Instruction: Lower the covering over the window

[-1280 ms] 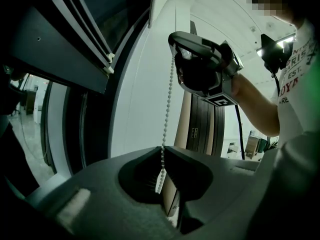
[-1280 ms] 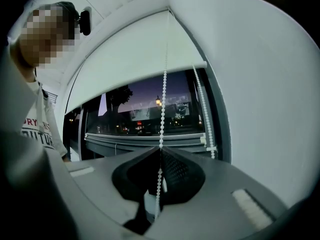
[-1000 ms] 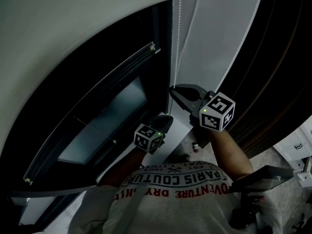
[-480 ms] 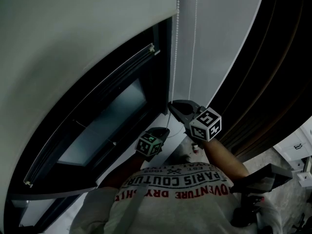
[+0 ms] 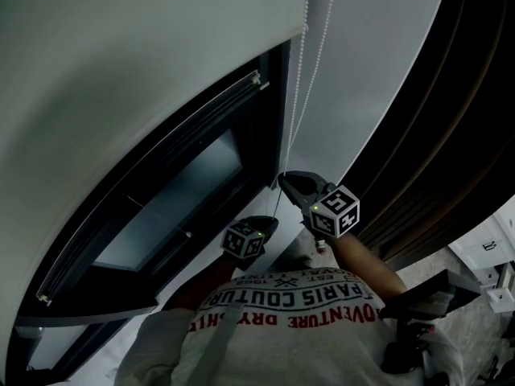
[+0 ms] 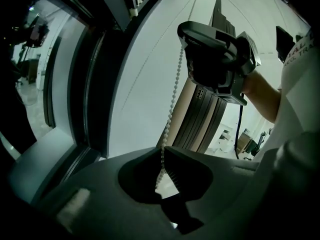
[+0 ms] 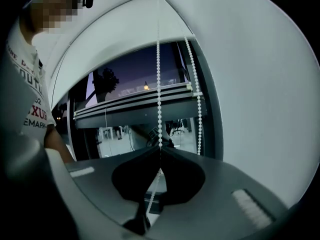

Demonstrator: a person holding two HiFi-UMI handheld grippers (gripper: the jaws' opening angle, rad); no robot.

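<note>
Fabric of the pale roller blind fills the upper left of the head view. It is drawn over the top part of the window. Its lower edge hangs above the horizontal bar that crosses the dark glass, and the panes under that edge are uncovered.

Further right, low above the person's printed shirt, the left gripper points up toward the window frame. Its fingers have just eased a shade wider, yet its own view shows them nearly together with the bead chain nipped between the tips. A loose length of chain trails down behind them. The chain hangs in two strands beside the window's right edge and runs up past the blind's corner.

Just right of and above the left gripper, the right gripper has its fingers clenched on the same strand, higher up. In the right gripper view the beads rise straight from the closed tips, and the second strand hangs free just beside them. The two grippers are near each other but apart.

Right of the chain comes a pale strip of wall, then a dark ribbed panel.
</note>
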